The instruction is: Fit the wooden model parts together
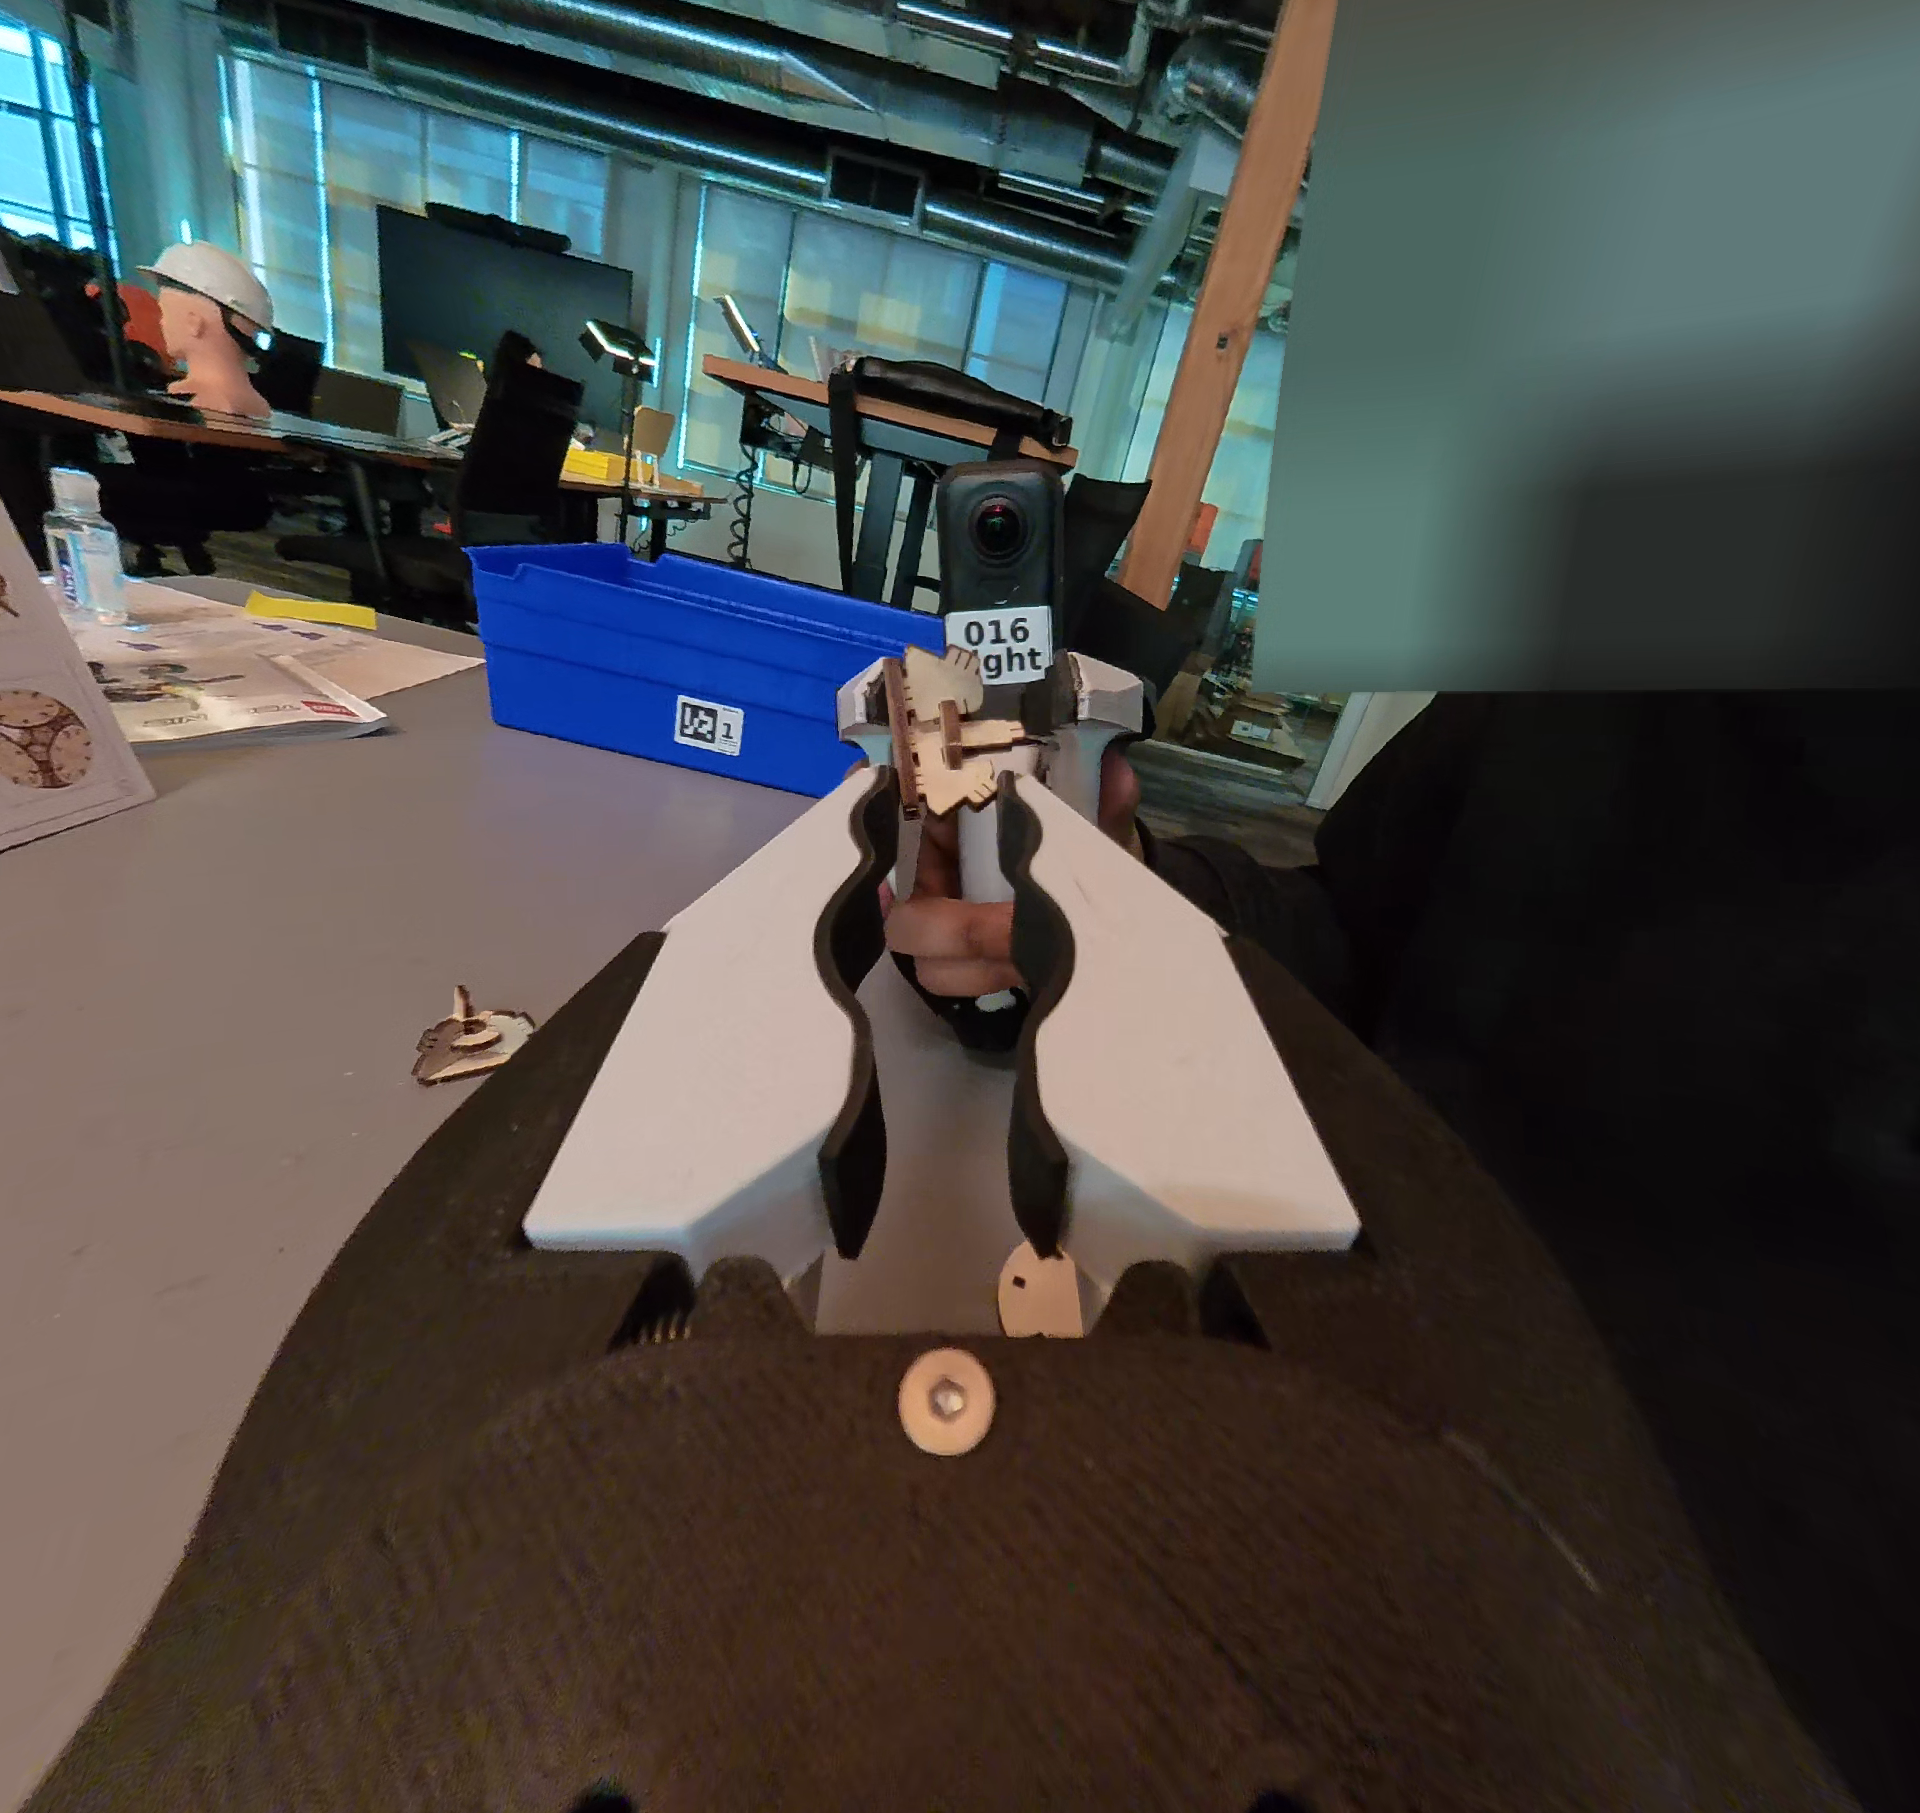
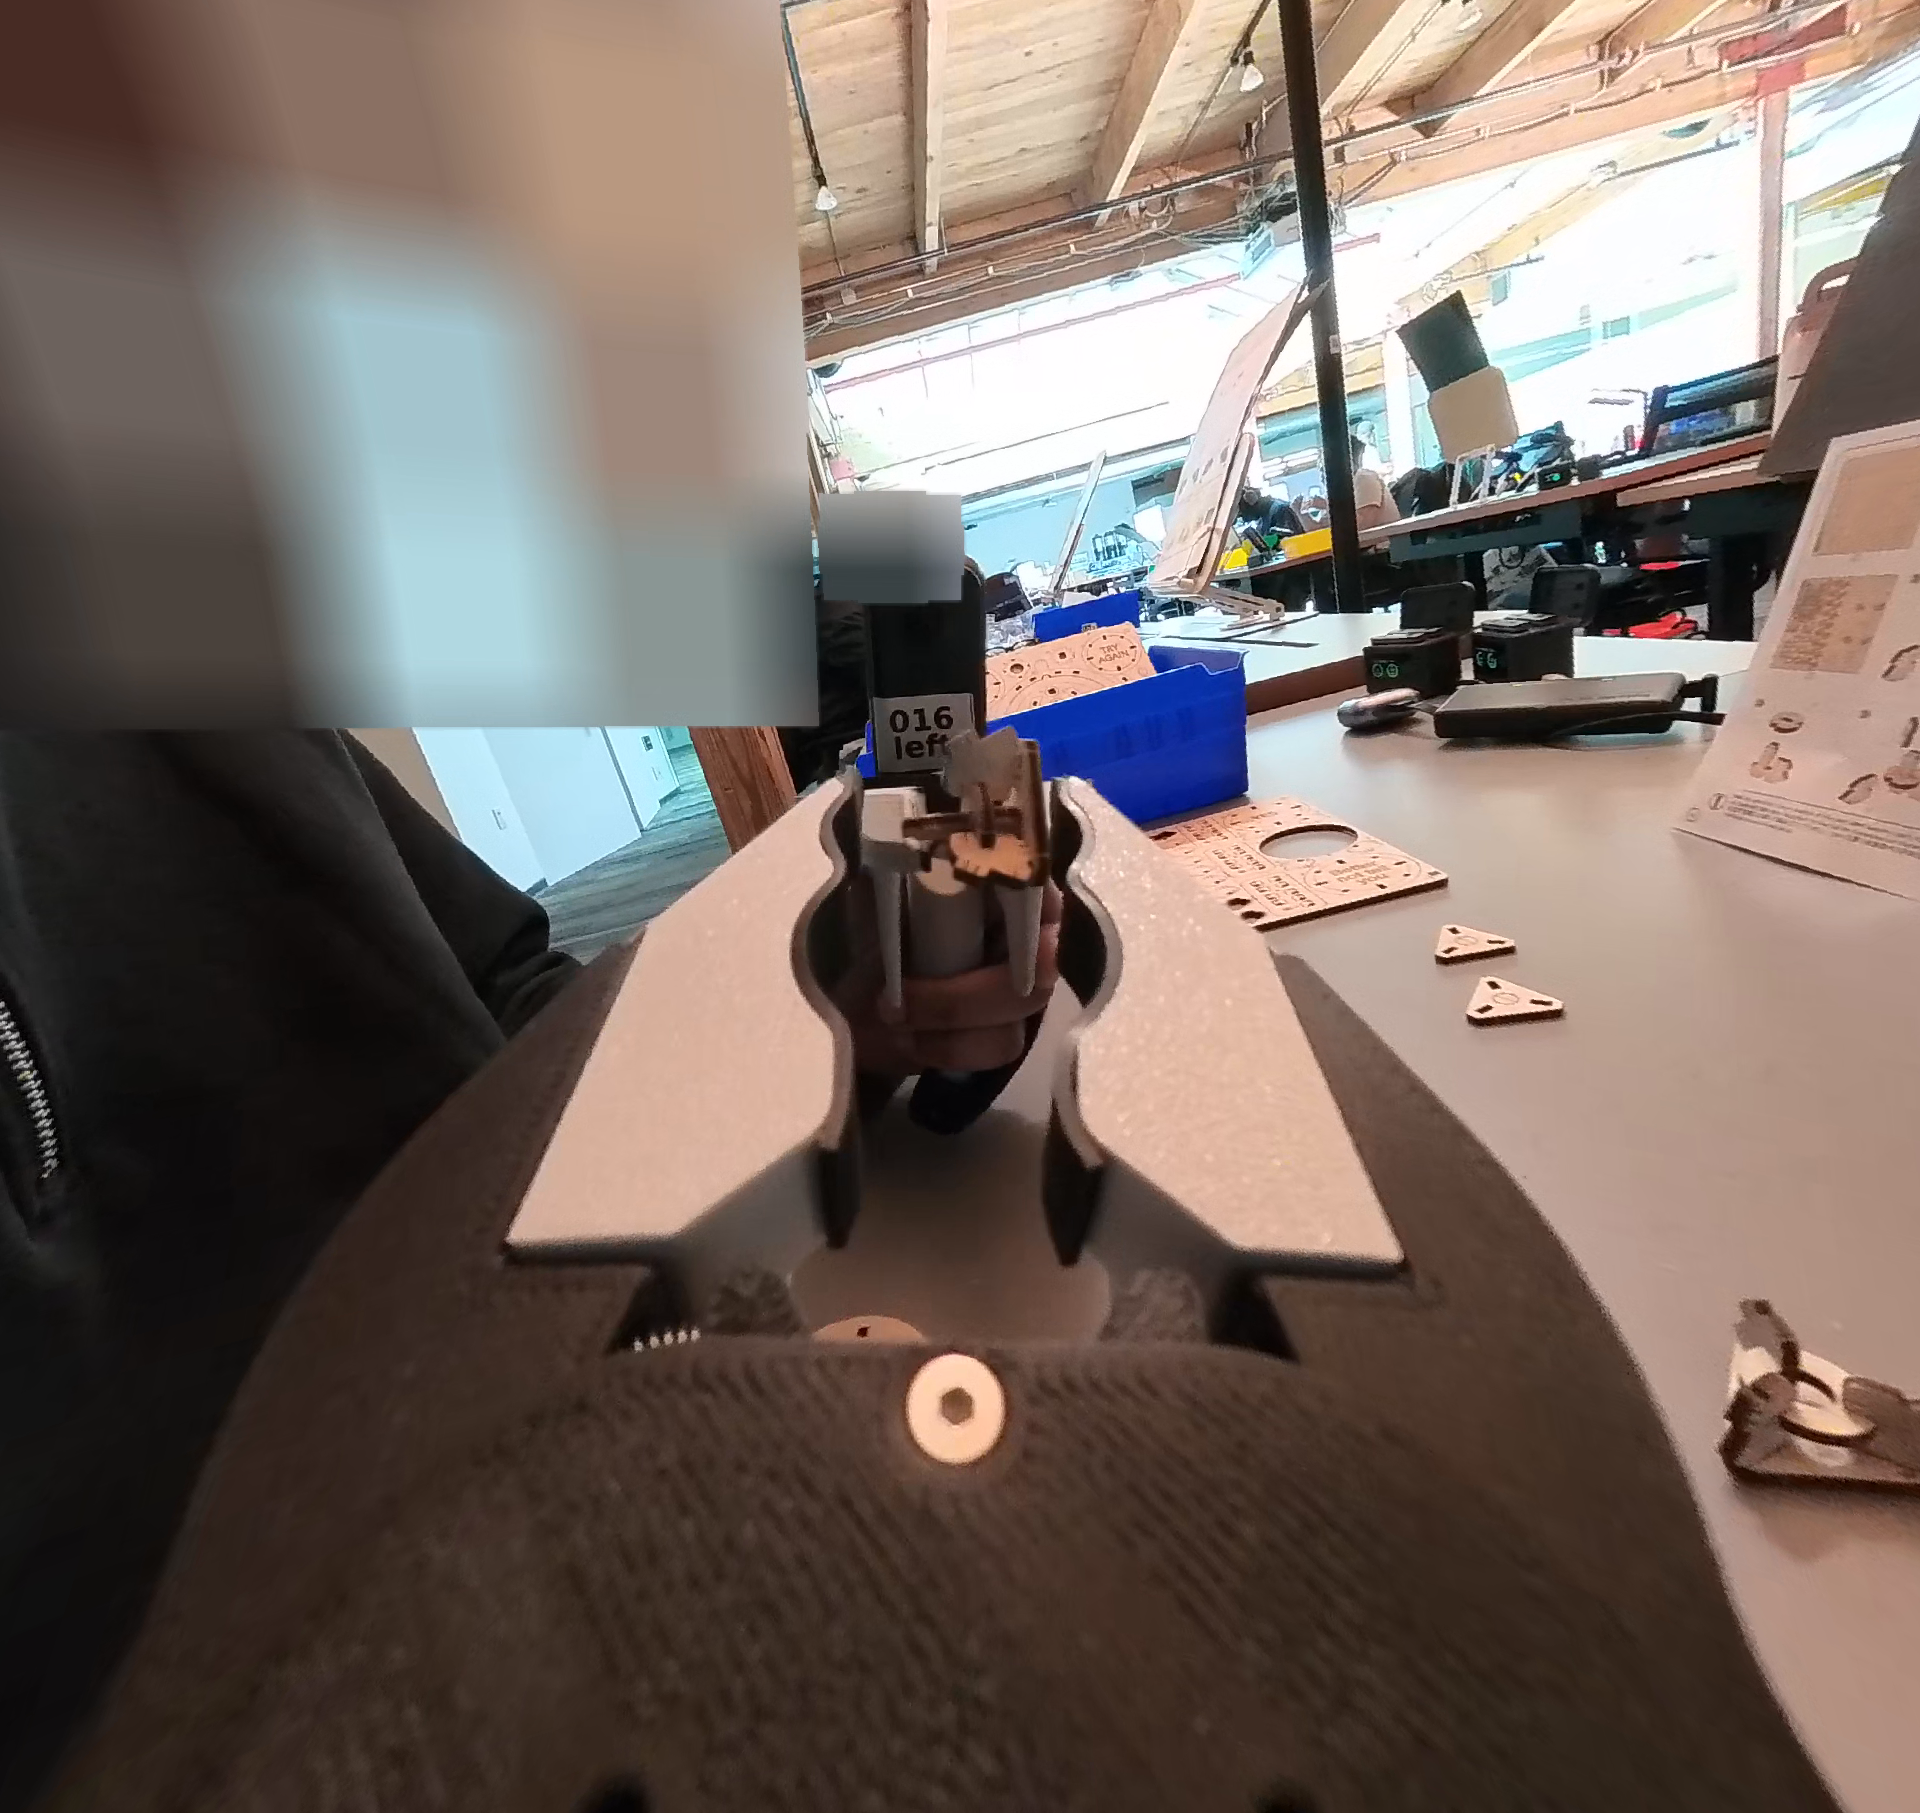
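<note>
Bin, blue (image 2: 1122, 735), at the far side of the counter (image 2: 1558, 1088), holds pale wooden sheets (image 2: 1060, 677). Left tongs (image 1: 940, 787) and right tongs (image 2: 961, 828) point at each other above the counter edge, each held upright in a hand. Small wooden assembly (image 1: 940, 735) sits between them: left tongs look closed on its lower edge; right tongs' grip cannot be told. Flat wooden sheet (image 2: 1299, 859), two triangular pieces (image 2: 1496, 974), and paper instructions (image 1: 208, 672) lie on the grey counter. Open workshop room beyond.
</note>
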`<state>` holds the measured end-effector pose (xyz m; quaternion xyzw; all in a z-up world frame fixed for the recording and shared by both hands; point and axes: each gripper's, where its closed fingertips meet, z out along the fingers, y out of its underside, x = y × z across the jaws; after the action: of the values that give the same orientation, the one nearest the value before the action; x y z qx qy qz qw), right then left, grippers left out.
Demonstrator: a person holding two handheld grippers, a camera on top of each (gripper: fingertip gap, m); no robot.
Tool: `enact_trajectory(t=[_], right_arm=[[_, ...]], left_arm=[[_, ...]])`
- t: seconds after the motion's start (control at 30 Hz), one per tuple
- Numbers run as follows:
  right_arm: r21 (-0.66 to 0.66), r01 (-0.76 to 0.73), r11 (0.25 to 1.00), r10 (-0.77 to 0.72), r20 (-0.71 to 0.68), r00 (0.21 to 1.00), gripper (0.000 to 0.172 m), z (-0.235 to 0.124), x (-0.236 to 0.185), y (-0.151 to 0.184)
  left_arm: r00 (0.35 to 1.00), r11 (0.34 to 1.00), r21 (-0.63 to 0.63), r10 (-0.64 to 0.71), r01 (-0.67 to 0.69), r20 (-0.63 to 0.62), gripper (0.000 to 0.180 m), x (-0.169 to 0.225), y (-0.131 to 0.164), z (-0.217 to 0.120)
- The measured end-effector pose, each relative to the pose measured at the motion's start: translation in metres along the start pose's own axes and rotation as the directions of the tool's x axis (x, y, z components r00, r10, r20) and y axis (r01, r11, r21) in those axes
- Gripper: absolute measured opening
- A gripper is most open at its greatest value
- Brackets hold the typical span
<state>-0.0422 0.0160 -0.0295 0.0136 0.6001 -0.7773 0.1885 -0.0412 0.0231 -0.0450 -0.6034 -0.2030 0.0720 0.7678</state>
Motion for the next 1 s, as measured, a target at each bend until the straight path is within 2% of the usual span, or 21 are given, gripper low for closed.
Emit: enact_trajectory(t=[0.67, 0.87, 1.0], right_arm=[[0.032, -0.038, 0.999, 0.039, -0.018, 0.999, 0.03, -0.002, 0.006, -0.004], [0.053, -0.044, 0.998, 0.044, 0.001, 0.999, 0.019, -0.004, 0.004, -0.007], [0.058, -0.061, 0.996, 0.061, 0.006, 0.998, 0.019, -0.004, 0.004, -0.007]], left_arm=[[1.0, 0.998, 0.059, -0.013, 0.015, -0.028, 0.017, 0.003, -0.009, -0.003], [0.998, 0.997, 0.075, -0.018, 0.022, -0.052, 0.017, 0.007, -0.012, -0.004], [0.998, 0.997, 0.078, -0.01, 0.015, -0.062, 0.017, 0.009, -0.012, -0.004]])
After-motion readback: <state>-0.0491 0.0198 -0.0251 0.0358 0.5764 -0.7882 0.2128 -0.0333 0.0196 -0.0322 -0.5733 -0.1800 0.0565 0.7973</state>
